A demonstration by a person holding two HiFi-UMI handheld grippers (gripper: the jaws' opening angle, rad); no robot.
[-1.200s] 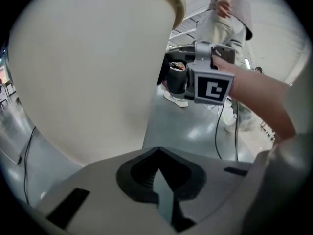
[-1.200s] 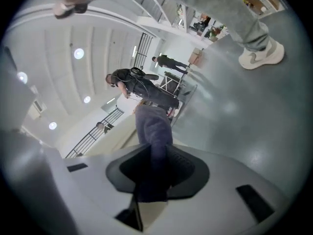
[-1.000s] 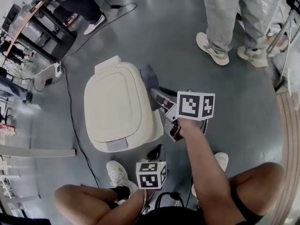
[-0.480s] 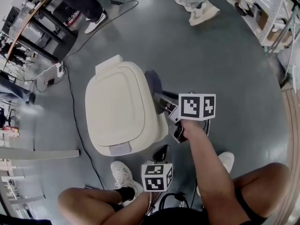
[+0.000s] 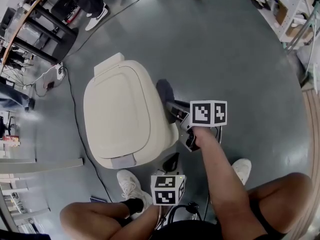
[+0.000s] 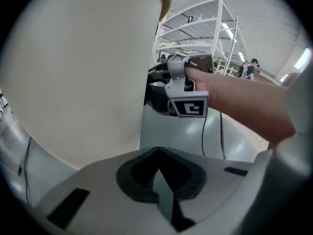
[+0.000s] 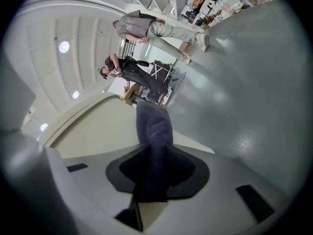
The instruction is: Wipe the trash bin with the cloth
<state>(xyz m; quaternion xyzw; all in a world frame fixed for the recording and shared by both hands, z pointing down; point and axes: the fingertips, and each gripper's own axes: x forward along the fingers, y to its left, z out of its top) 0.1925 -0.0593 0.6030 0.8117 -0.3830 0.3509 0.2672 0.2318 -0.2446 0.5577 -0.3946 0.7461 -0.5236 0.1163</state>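
Nearest the person, the left tool (image 5: 170,163) hangs low beside a white shoe (image 5: 131,184) and close to the front corner of the bin (image 5: 125,114). Its jaws are pressed together with nothing between them, and the bin's cream wall (image 6: 73,72) fills most of the left gripper view. A little further out, a hand (image 5: 202,134) holds the right tool (image 5: 173,109) at the bin's right side. Its jaws are clamped on the dark blue cloth (image 5: 164,91), which lies along the upper part of that side. In the right gripper view the cloth (image 7: 153,126) runs out from between the jaws over the bin's wall (image 7: 88,126). The bin stands on the grey floor (image 5: 225,49) with its lid down. A black cable (image 5: 75,114) trails past its left side, and shelves (image 5: 35,24) stand beyond.
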